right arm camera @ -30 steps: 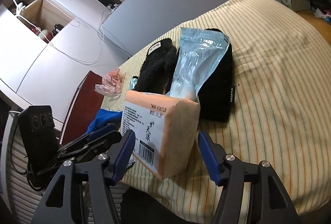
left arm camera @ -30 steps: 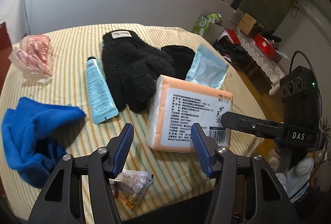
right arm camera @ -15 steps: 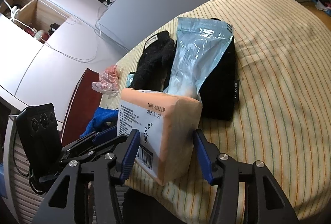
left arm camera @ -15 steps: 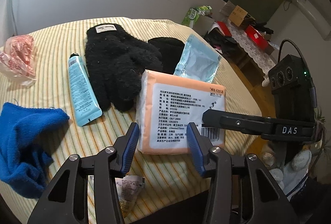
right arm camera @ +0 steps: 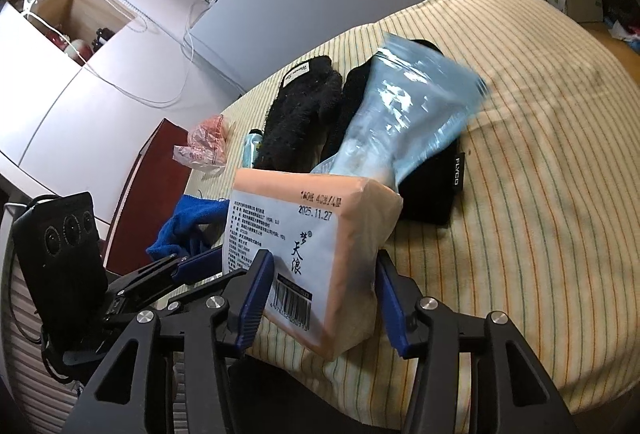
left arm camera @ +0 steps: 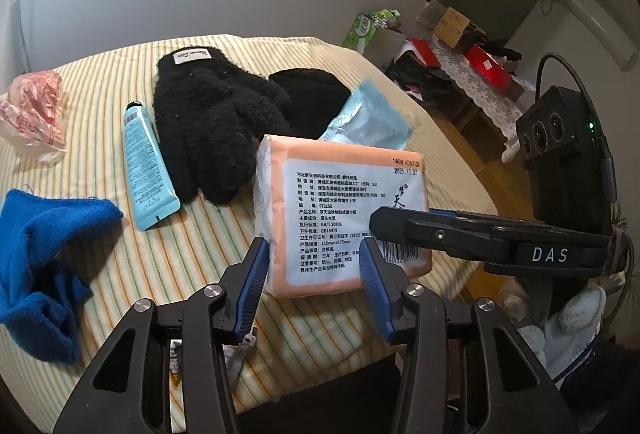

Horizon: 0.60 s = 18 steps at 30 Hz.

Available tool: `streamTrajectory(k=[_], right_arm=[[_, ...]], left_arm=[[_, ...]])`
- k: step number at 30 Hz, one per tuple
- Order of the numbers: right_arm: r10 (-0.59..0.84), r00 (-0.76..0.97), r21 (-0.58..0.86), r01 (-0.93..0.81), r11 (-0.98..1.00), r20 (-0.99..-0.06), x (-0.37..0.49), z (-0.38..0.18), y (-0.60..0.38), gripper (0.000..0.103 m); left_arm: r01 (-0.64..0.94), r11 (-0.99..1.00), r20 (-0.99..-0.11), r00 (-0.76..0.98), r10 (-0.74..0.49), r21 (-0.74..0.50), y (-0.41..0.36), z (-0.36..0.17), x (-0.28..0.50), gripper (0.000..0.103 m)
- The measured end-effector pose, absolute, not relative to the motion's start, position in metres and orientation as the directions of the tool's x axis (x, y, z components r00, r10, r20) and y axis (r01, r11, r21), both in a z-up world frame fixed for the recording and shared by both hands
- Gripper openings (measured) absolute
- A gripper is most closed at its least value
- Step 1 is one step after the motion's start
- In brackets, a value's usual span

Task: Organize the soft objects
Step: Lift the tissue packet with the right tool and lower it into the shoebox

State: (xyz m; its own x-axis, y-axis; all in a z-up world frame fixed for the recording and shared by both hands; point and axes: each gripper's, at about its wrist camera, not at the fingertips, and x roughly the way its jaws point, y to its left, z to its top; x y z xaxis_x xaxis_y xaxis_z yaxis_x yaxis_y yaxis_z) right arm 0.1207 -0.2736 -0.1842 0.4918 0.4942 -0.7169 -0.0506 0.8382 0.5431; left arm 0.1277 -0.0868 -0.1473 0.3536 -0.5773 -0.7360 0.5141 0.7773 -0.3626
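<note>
Both the left tongs (left arm camera: 314, 276) and right tongs (right arm camera: 322, 298) have just been closing on the orange tissue pack (left arm camera: 344, 209), now pinched at its near end on the striped table (left arm camera: 192, 254), probably ready to lift.

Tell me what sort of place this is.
Most likely a lived-in room at home, perhaps a bedroom. Everyday things lie on a striped cloth: black gloves, a tissue pack. Wall cupboards and a cluttered side table fit that.
</note>
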Motion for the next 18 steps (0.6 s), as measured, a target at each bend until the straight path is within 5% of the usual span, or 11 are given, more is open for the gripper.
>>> streamTrajectory(k=[18], right_arm=[[0.491,0.523,0.476,-0.176,0.862,-0.696,0.101,-0.137,-0.24,0.047]], left_arm=[[0.477,0.809,-0.674,0.473,-0.567,-0.344,-0.046,-0.111,0.096,0.045]])
